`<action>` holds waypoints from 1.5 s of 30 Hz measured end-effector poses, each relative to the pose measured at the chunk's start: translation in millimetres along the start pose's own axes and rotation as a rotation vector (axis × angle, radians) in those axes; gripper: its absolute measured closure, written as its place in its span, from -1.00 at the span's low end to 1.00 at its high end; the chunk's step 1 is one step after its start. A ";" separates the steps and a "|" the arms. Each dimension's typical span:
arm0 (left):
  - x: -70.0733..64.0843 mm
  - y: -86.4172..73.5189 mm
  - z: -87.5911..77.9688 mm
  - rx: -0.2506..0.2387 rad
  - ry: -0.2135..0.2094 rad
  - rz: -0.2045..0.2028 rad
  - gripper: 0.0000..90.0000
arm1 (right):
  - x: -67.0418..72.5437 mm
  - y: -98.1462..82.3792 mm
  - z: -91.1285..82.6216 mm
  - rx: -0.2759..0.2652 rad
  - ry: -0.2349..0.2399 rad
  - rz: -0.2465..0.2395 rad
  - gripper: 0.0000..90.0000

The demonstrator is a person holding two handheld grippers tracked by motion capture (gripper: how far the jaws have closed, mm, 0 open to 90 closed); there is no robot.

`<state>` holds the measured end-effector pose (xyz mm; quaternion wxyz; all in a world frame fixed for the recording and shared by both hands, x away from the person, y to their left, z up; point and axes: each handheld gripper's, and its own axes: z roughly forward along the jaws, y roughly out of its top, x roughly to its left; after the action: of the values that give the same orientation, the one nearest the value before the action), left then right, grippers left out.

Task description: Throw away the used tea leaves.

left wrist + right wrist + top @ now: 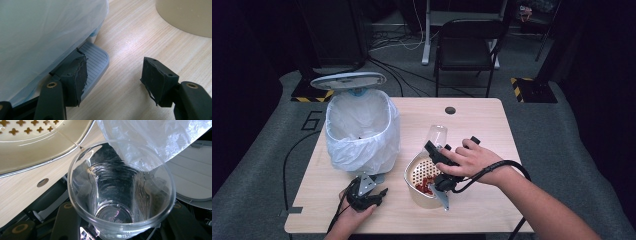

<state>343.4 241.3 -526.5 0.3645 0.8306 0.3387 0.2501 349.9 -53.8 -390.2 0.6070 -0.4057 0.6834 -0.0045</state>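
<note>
The right gripper (438, 150) holds a clear plastic cup (120, 192) tipped over the strainer bowl (412, 172). The left gripper (369, 192), jaws narrow and empty, presses the bin's pedal (96, 58). The smooth cup could slip out.

A clear plastic cup (120, 195) sits between the two black fingers (68, 220), one on each side of its wall, mouth facing the camera. The cup interior is see-through down to its base. A beige perforated basket (37, 145) with cross-shaped holes occupies the upper left, resting on the wooden bench (22, 192). A round hole (42, 182) is cut in the bench surface. A translucent bin liner (155, 137) hangs at the upper right, overlapping the cup rim. A grey lid (192, 182) lies at the right edge.
</note>
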 end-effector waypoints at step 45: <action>0.1 0.0 -0.3 0.007 -0.016 -0.011 -0.17 | -21.3 -18.7 0.7 -0.075 0.132 0.104 0.12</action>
<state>343.3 241.5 -526.4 0.3657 0.8318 0.3414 0.2403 359.3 -54.2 -363.5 0.5444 -0.3907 0.7418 0.0259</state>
